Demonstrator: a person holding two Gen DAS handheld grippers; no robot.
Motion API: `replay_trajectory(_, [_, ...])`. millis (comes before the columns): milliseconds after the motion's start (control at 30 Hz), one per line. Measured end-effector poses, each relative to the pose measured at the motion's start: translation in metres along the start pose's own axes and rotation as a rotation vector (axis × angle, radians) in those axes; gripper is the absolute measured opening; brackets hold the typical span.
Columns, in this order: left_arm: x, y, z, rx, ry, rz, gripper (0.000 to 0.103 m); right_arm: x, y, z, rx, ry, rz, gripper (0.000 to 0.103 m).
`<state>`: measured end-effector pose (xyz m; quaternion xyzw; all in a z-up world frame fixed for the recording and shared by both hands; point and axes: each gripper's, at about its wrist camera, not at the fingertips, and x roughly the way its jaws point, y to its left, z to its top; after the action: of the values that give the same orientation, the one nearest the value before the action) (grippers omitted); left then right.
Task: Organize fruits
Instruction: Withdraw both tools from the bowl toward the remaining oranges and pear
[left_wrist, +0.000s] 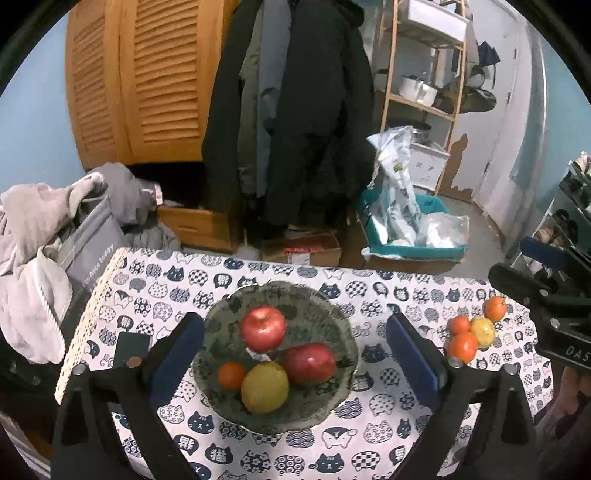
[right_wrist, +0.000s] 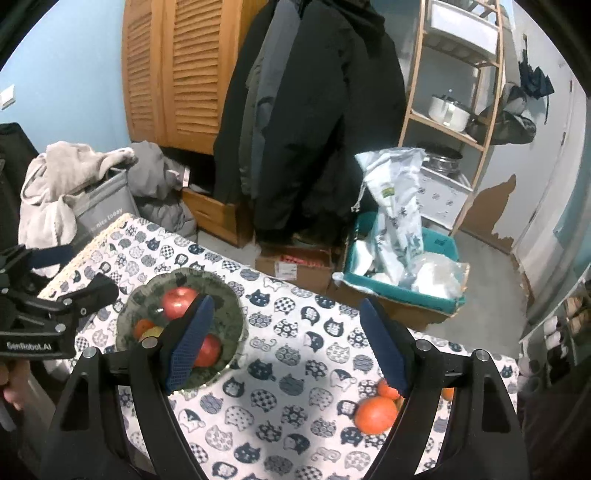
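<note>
A grey-green patterned plate (left_wrist: 332, 317) sits on the cat-print tablecloth and holds two red apples (left_wrist: 263, 328) (left_wrist: 309, 363), a yellow fruit (left_wrist: 265, 386) and a small orange (left_wrist: 231, 375). My left gripper (left_wrist: 293, 347) is open and empty, its fingers either side of the plate, above it. To the right lie three oranges (left_wrist: 461, 346) and a yellow fruit (left_wrist: 482, 331). My right gripper (right_wrist: 286, 345) is open and empty above the cloth; the oranges (right_wrist: 376, 414) lie by its right finger. The plate (right_wrist: 225, 299) shows at its left.
The table's left edge has a woven trim (left_wrist: 79, 332). A grey laundry bag with clothes (left_wrist: 55, 236) stands left of the table. Beyond the far edge are hanging coats (left_wrist: 295, 110), cardboard boxes (left_wrist: 306, 247), a teal bin (left_wrist: 410, 236) and a wooden shelf (left_wrist: 424, 74).
</note>
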<state>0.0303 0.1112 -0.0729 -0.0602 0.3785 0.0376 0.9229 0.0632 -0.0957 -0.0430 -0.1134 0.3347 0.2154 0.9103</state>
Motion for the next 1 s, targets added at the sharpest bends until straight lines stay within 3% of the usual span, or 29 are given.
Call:
replay_trajectory(467, [-0.022, -0.054, 0.006, 0.083, -0.05, -0.065, 0.102, -0.037, -0.05, -0.026, 0.044, -0.024, -0.071, 0.082])
replay_trajectory(1000, [-0.007, -0.145, 0.005, 0.213, -0.007, -0.167, 0.102, -0.054, -0.13, -0.07, 0.18, 0.015, -0.194, 0.082])
